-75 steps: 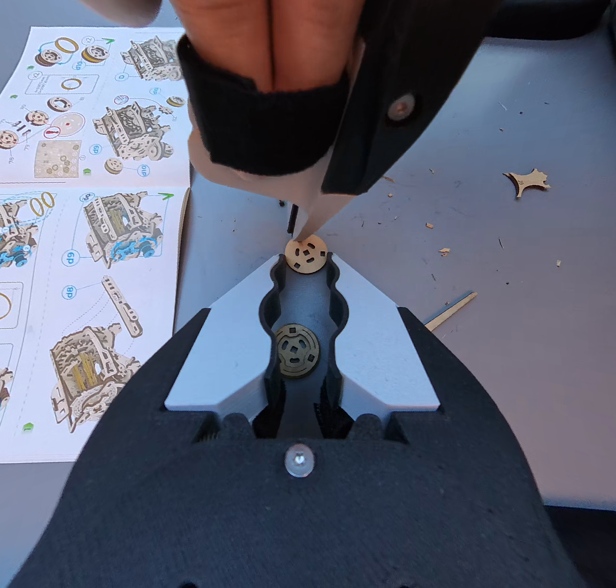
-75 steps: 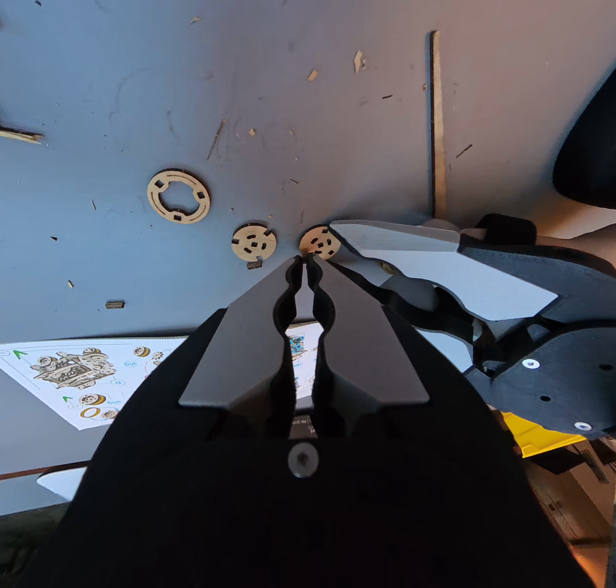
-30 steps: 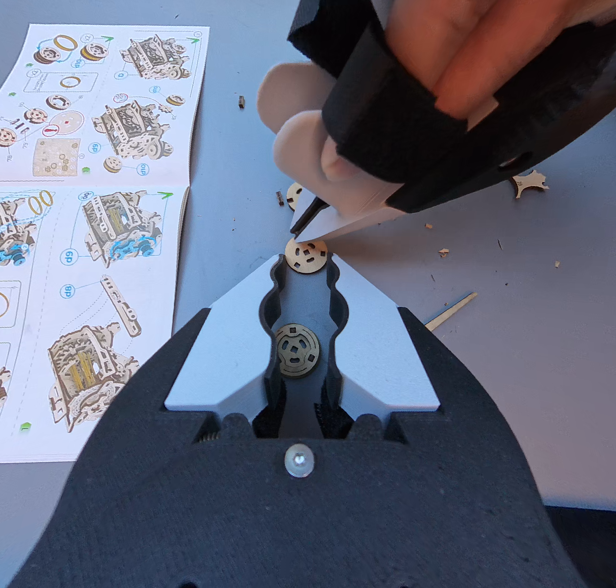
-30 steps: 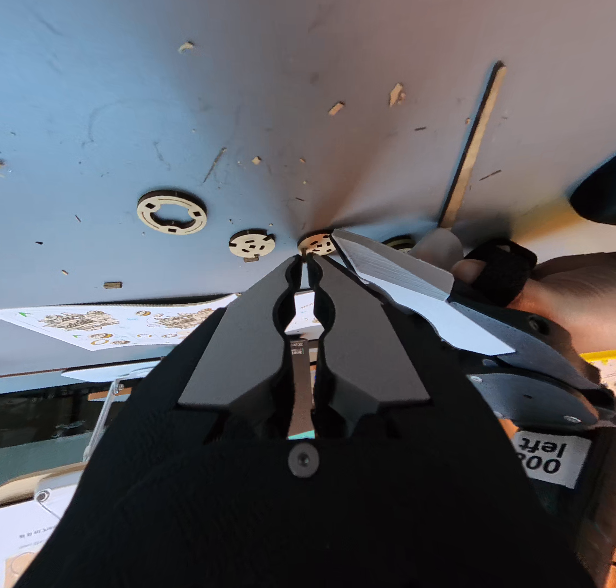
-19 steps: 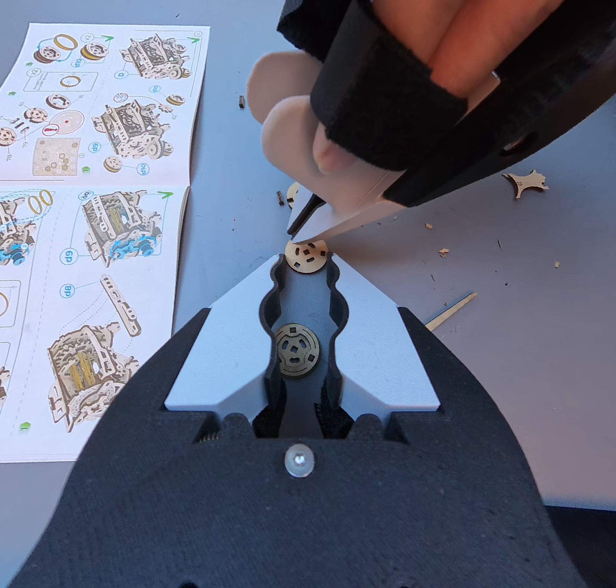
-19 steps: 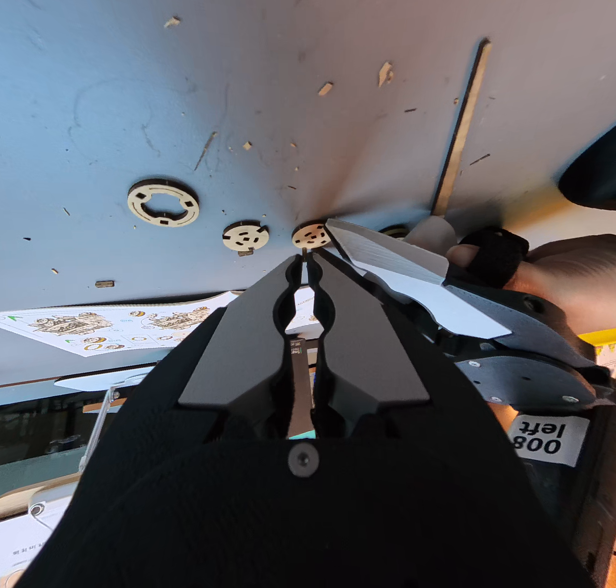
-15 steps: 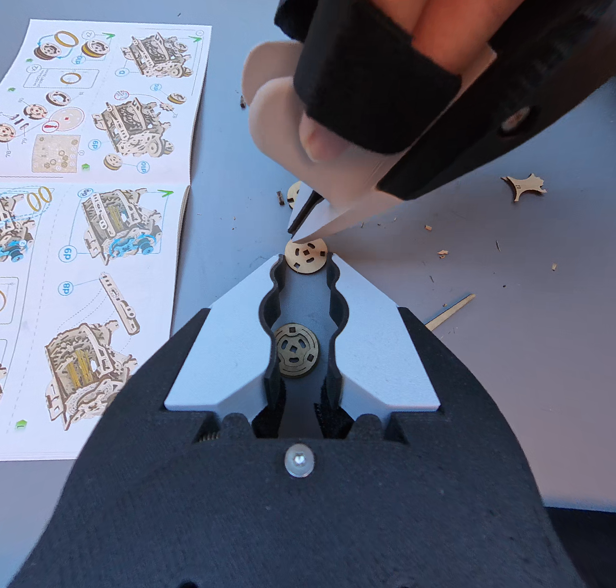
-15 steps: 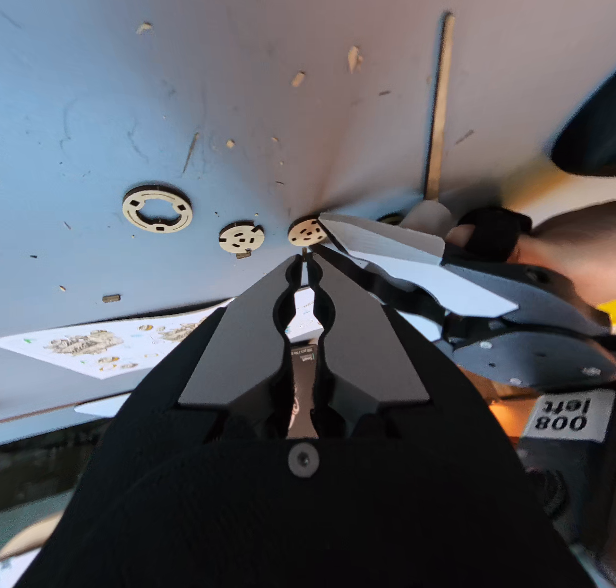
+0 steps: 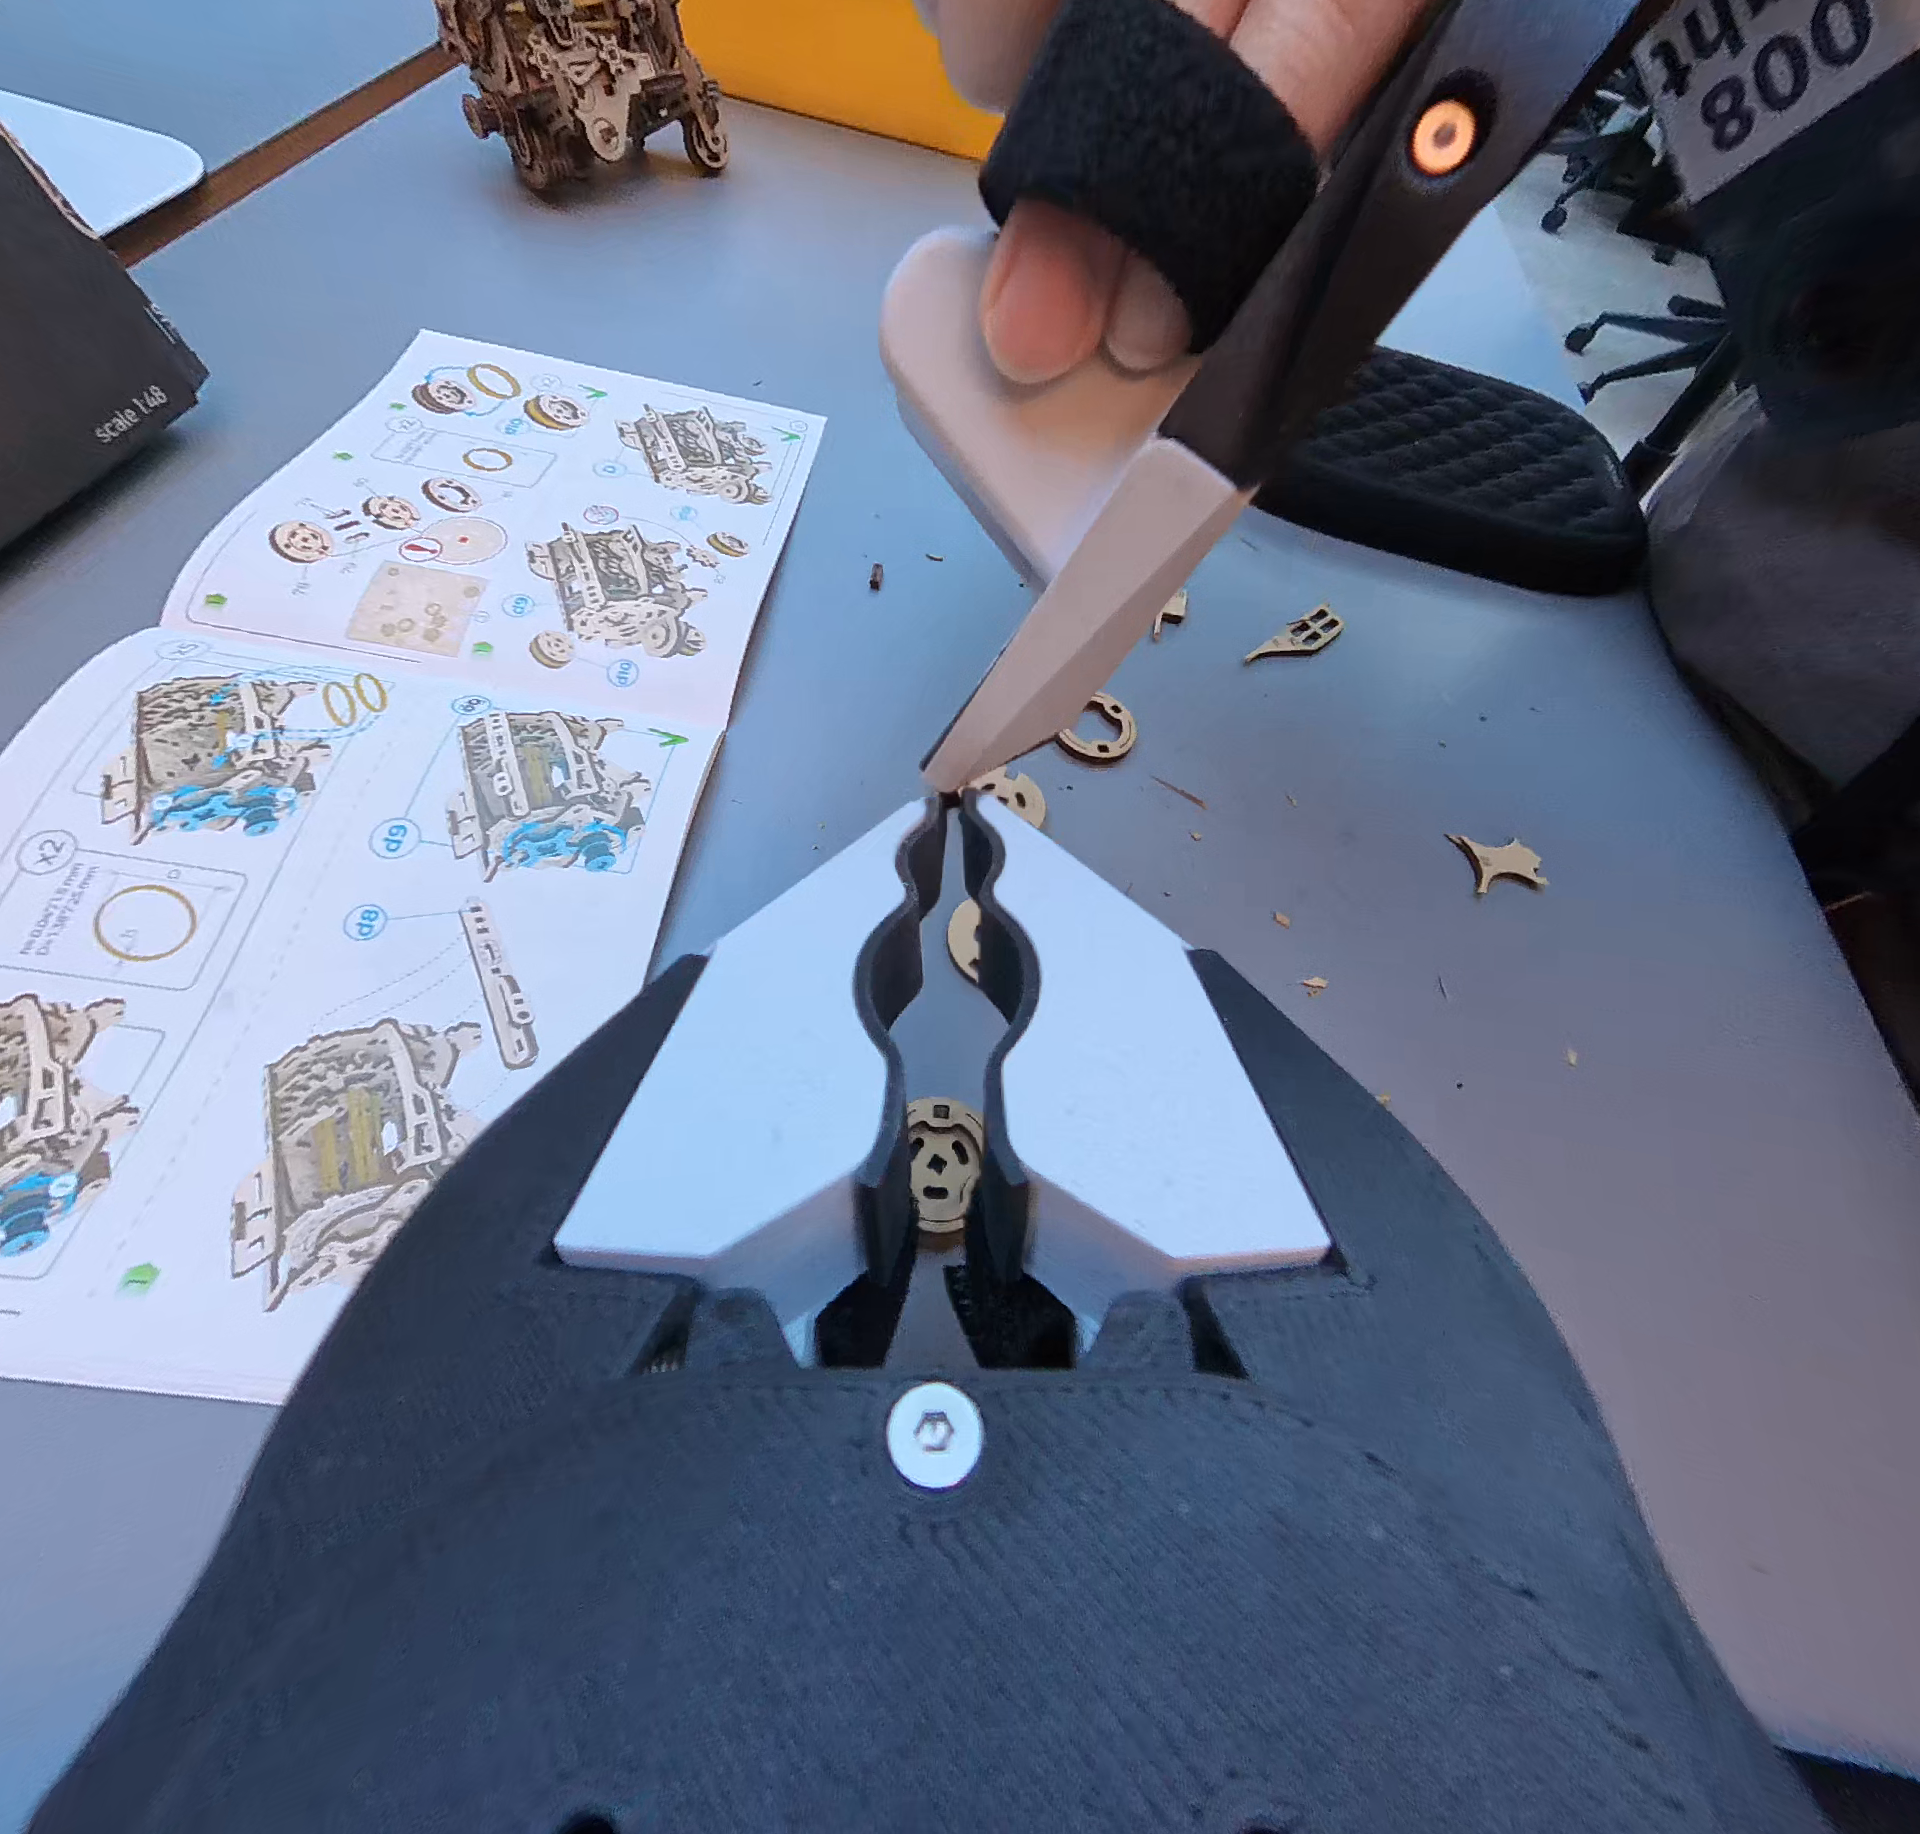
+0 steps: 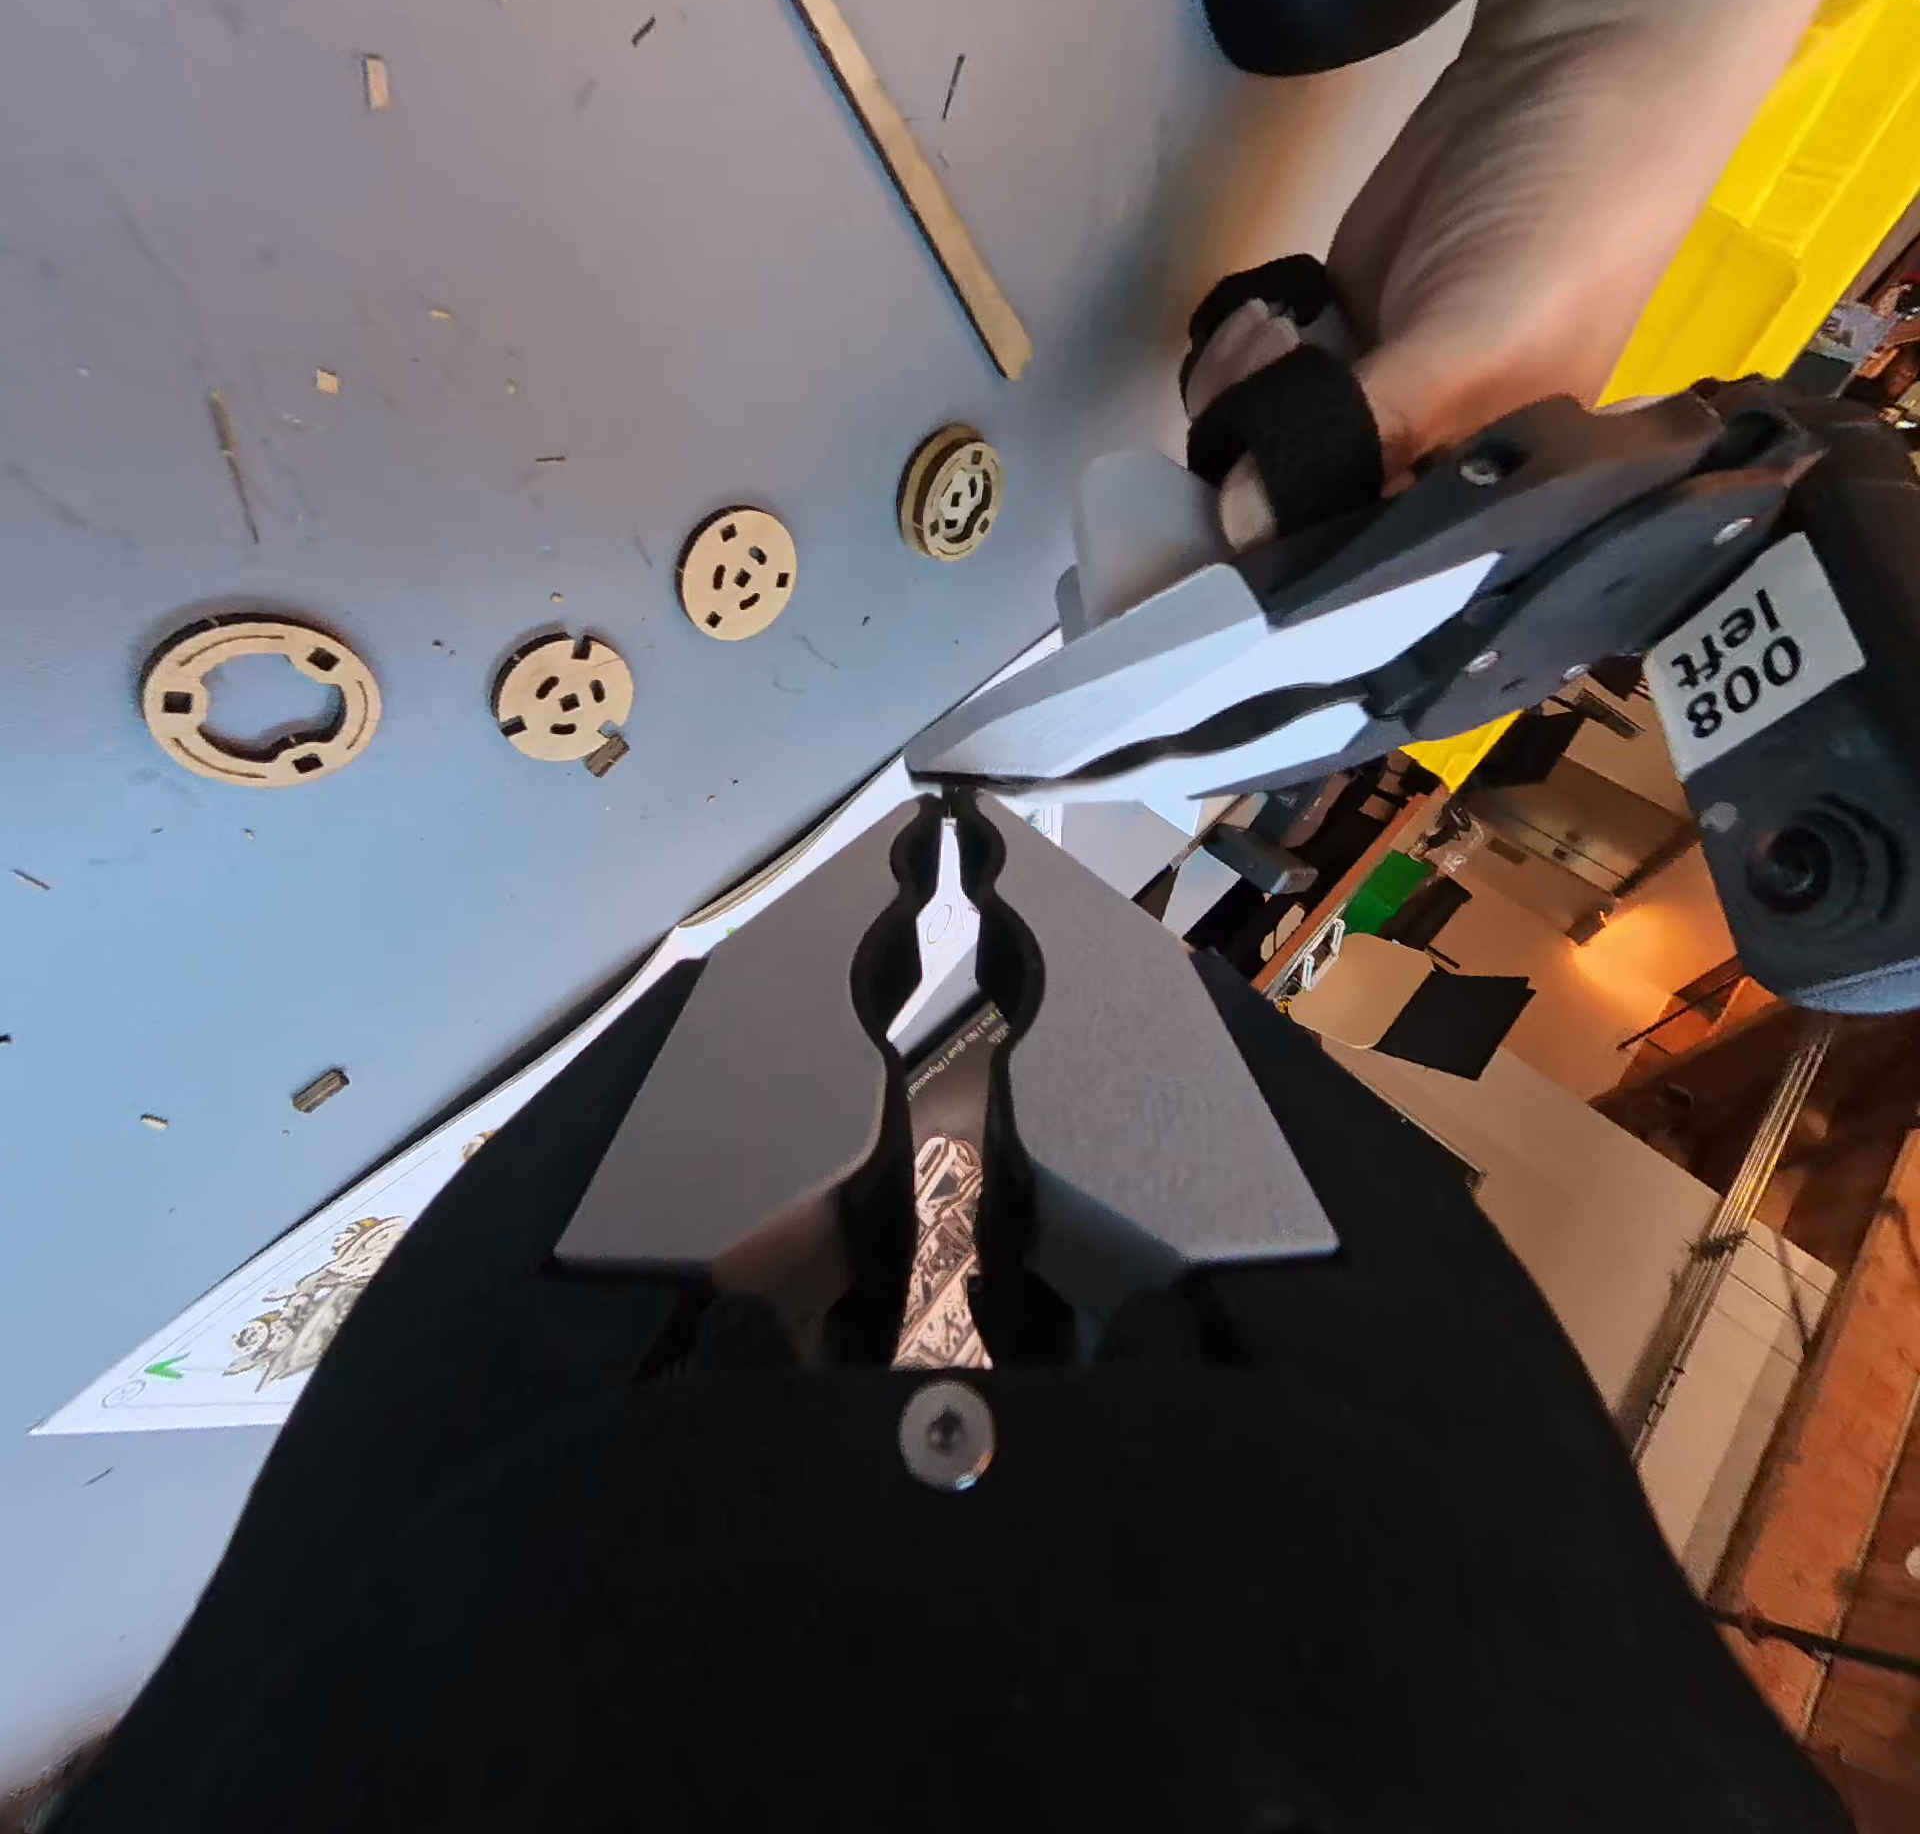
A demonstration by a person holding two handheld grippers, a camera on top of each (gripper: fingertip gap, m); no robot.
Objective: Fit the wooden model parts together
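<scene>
My left gripper and right gripper meet tip to tip above the grey table, each with jaws drawn nearly together on a tiny dark wooden peg between them; which one truly holds it I cannot tell. Three slotted wooden discs and a ring lie below, unheld

Black hand-held gripper, pale grey wavy-edged fingers, silver screw

Both tool tips meeting above grey table, wooden discs beneath, booklet leftward, bare table rightward.
</scene>
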